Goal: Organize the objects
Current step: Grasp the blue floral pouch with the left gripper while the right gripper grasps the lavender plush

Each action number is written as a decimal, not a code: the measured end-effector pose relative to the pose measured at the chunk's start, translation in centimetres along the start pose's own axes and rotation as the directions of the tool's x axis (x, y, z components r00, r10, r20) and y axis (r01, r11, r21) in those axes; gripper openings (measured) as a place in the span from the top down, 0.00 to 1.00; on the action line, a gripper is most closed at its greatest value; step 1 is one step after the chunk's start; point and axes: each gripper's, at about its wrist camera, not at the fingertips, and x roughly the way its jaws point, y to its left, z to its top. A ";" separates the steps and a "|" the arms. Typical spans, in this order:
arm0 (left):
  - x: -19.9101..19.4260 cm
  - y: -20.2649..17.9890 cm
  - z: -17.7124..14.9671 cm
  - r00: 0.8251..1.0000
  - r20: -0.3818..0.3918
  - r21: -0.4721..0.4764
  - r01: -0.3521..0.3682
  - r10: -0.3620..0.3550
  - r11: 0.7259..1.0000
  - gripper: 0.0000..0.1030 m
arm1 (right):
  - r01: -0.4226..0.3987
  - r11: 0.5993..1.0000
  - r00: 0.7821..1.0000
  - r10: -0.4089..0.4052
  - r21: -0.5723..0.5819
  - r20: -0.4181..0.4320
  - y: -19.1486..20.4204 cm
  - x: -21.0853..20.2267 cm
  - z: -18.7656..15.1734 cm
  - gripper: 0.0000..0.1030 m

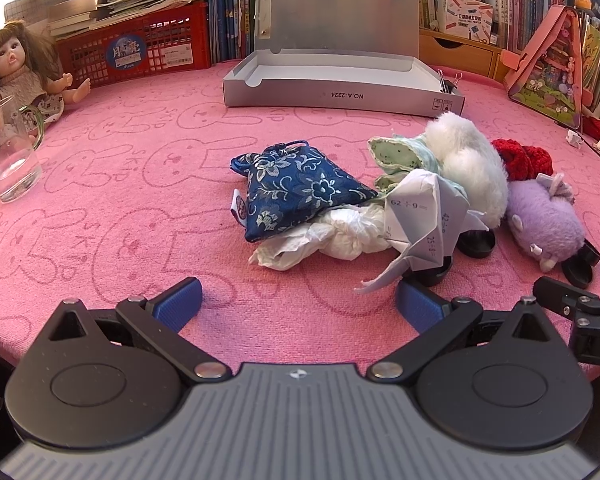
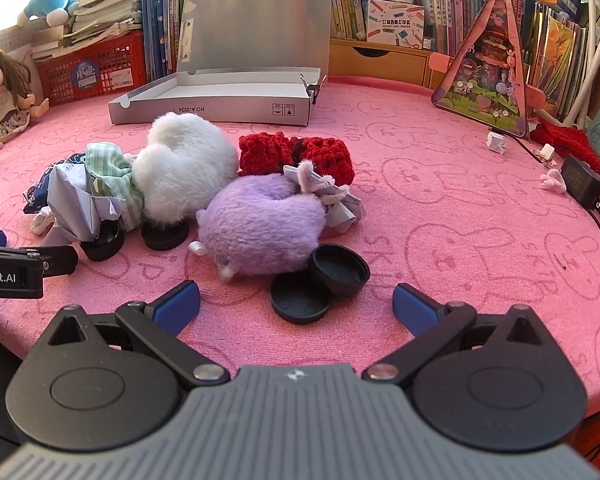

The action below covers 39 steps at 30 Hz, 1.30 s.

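A pile of small objects lies mid-table: a blue floral pouch (image 1: 296, 190), crumpled white tissue (image 1: 332, 240), folded paper with sums (image 1: 420, 220), a white plush (image 1: 470, 168) (image 2: 184, 168), a red knit piece (image 1: 524, 162) (image 2: 296, 156), a purple plush (image 1: 544, 224) (image 2: 260, 224) and black caps (image 2: 320, 284). An open silver box (image 1: 340, 80) (image 2: 216, 96) stands behind. My left gripper (image 1: 298, 304) is open and empty, just before the tissue. My right gripper (image 2: 296, 306) is open and empty, its jaws either side of the black caps.
The table has a pink bunny-print cloth (image 1: 120, 208). A glass jug (image 1: 8, 152) and a doll (image 1: 16, 68) sit at left, a red crate (image 1: 140, 46) behind. A triangular pink toy house (image 2: 496, 76), a black adapter (image 2: 584, 184) and bookshelves stand at right.
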 end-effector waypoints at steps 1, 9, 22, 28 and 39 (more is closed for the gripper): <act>0.0 0.0 -0.1 1.000 0.004 0.000 0.000 0.000 1.000 0.00 | 0.000 1.000 1.000 0.000 0.000 0.000 0.0 0.0 0.0 0.00; -0.1 0.2 -0.3 1.000 0.012 0.014 0.007 -0.007 1.000 0.00 | -0.009 1.000 1.000 0.009 -0.001 0.030 -0.1 -0.3 -0.1 0.00; -1.1 2.4 2.6 0.997 0.047 -0.043 0.064 -0.061 0.997 0.00 | -0.031 0.998 0.991 0.038 -0.060 0.129 -0.2 -0.8 1.6 0.02; -1.2 3.5 5.2 0.992 0.117 -0.094 0.068 -0.057 0.993 0.00 | -0.041 0.996 0.990 0.051 -0.084 0.128 0.3 0.0 2.1 0.06; -1.6 5.5 5.9 0.980 0.186 -0.187 0.109 -0.074 0.976 0.00 | -0.086 0.993 0.986 0.096 -0.080 0.135 0.5 0.4 2.1 0.12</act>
